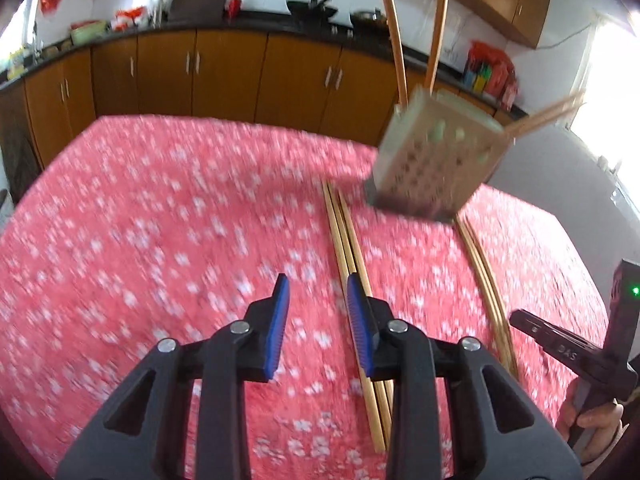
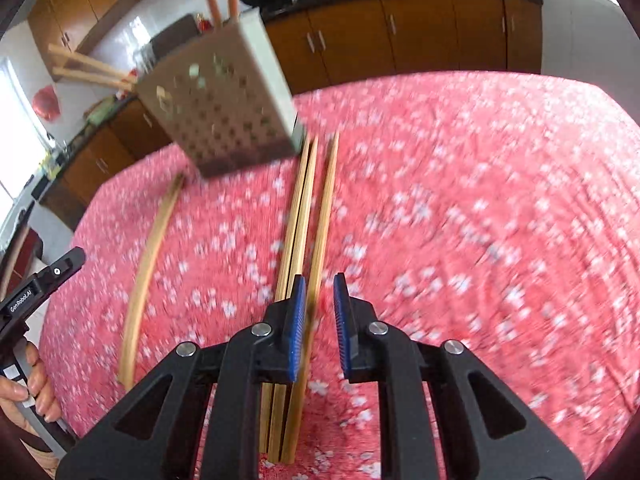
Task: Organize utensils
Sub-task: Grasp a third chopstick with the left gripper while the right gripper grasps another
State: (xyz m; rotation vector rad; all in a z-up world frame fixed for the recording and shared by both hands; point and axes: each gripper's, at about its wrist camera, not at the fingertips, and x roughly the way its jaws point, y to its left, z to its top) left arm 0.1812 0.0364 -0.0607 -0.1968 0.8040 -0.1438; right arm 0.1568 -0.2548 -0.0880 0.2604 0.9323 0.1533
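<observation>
Chopsticks [image 2: 298, 240] are seen lying in a tight bundle on the bench, running lengthwise away from both cameras toward the holder [image 2: 218, 108]. A second, smaller bundle [image 1: 486, 280] lies apart, nearer the right side in the left view. A few sticks already stand or lean in the perforated holder, which sits at the far end of the bundles.

Both claws are empty. The left claw [image 1: 320, 320] is held with its pads apart above the cloth, its right pad over the edge of the main bundle. The right claw [image 2: 320, 320] is likewise held apart, directly above the bundle, with one stick showing between the pads.

The sticks are judged to be light, stiff and smooth, probably bamboo, so rolling and slipping are to be expected. A hold near the middle of a stick, across its width, would likely keep it balanced; a hold near one end would let it droop or swing. Sticks lying pressed together may be hard to separate singly.

The bench is covered by a red floral cloth [image 1: 160, 220], soft enough that pads may press into it. Behind it, brown cabinets [image 1: 224, 76] under a dark counter are seen, with white tiled walls and a bright window. Both views are blurred by motion.
</observation>
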